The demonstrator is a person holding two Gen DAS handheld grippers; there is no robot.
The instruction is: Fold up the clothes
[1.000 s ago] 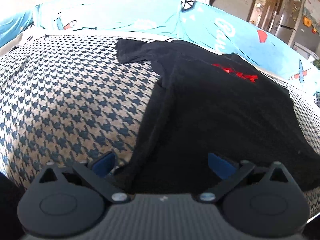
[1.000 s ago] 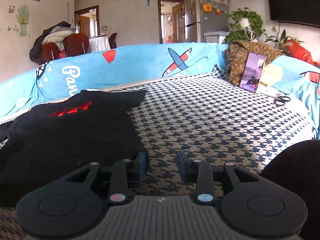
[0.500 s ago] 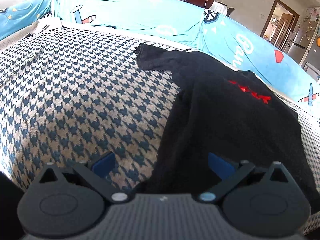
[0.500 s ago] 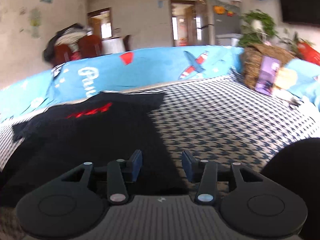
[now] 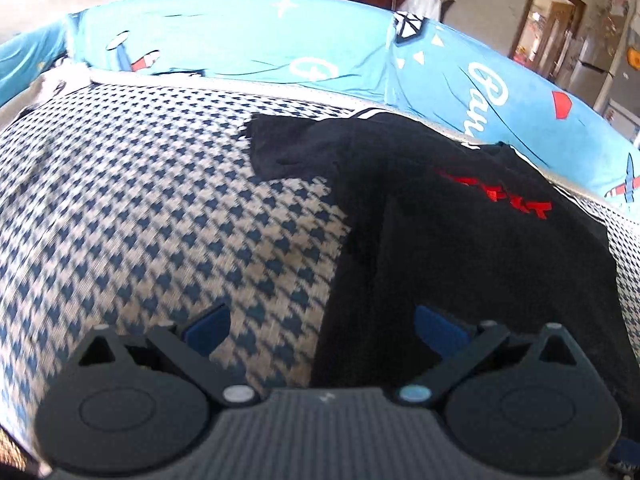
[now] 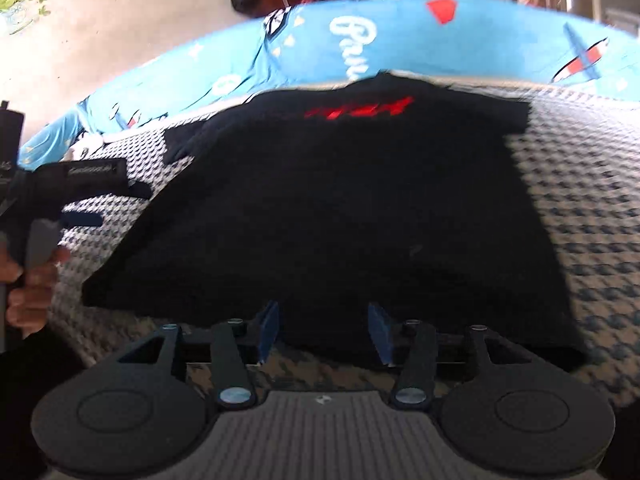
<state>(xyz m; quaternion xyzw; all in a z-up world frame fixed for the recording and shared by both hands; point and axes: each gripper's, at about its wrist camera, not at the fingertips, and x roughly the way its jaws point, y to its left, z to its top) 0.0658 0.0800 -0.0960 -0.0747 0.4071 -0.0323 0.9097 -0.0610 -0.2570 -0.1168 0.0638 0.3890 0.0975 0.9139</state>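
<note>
Left gripper [image 5: 322, 324] fingers wide apart, nothing between the pads; blue left pad [image 5: 208, 326] over bare houndstooth cover [image 5: 140, 208], right pad over the black shirt's left edge, low centre of the left wrist view. Right gripper [image 6: 324, 330] jaws partly spread and have just been opening, nothing pinched; both blue pads sit at the shirt's near hem, bottom centre of the right wrist view, contact with cloth not clear. Black T-shirt [image 6: 328, 208] lies spread flat on the houndstooth cover, filling the middle of the right wrist view, red print [image 6: 360, 110] near its top edge, one sleeve sticking out at upper left, another at upper right. In the left wrist view the shirt takes the right half, sleeve reaching toward upper centre. Blue cartoon-print sofa back [image 5: 248, 48] runs along the top behind it. Person's hand [image 6: 30, 284] gripping the left gripper's handle at the left edge of the right wrist view. Frames motion-blurred
</note>
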